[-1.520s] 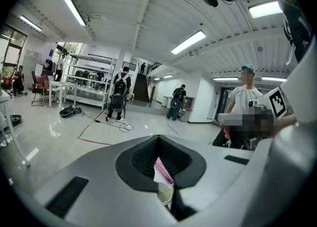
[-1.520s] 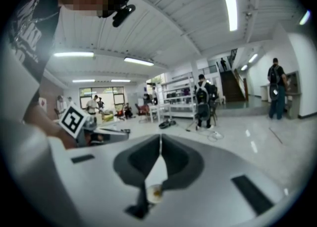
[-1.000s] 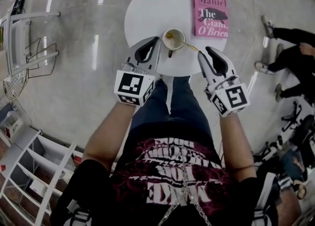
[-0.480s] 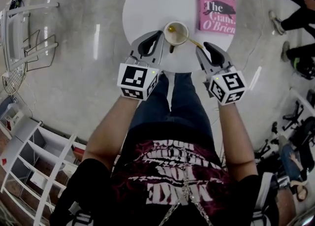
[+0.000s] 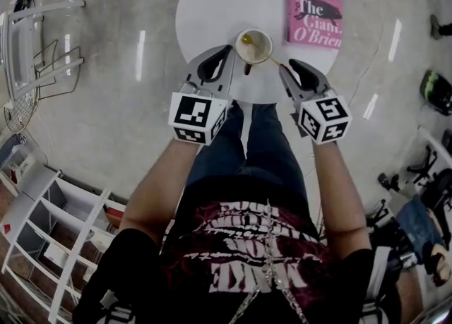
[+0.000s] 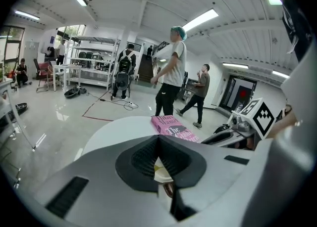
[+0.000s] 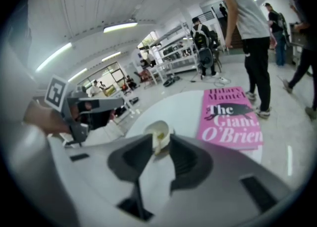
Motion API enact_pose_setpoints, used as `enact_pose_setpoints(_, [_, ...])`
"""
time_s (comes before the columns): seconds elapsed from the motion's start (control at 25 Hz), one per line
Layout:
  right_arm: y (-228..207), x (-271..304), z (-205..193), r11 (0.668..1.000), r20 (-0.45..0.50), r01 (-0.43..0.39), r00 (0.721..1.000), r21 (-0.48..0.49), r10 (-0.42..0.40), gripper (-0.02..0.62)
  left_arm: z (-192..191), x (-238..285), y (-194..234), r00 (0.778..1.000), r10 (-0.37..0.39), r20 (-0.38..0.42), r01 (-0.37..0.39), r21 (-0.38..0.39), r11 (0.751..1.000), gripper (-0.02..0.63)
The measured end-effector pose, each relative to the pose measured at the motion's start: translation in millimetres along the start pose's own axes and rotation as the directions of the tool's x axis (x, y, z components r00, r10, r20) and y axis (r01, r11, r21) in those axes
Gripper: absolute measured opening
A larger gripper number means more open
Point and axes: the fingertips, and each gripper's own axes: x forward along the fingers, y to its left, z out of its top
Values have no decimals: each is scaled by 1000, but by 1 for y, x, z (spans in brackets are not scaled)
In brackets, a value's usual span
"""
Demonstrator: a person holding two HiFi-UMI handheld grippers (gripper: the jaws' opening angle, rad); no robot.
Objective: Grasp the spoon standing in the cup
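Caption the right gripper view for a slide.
Open right gripper facing white cup with gold spoon on round white table, pink paperback book beside.

The right gripper [image 7: 159,148] has its jaws apart — just beyond the gap stands the cup [image 7: 158,128] on the white counter [image 7: 185,105] — a pink book [image 7: 230,117] lies to their right.
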Motion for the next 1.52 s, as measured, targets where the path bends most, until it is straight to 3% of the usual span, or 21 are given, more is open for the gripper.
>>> enact_pose_setpoints(0.6, [7,11,-20,999,-101,-47,994,22,49,122,-9,2,-2,1000,-5,-14,5,5,1000,25])
enact_pose_setpoints(0.68, [6,11,-22,999,-110,-41,993,27,44,69,-9,3,-4,1000,-9,-16,9,7,1000,25])
enact_pose_setpoints(0.88, [9,9,-21,1000,-122,-25,992,16,27,55,-6,-3,-2,1000,-11,-15,11,12,1000,25])
enact_pose_setpoints(1.52, [5,-8,6,1000,-68,31,997,8,-30,36,16,-22,1,1000,-14,4,14,40,999,25])
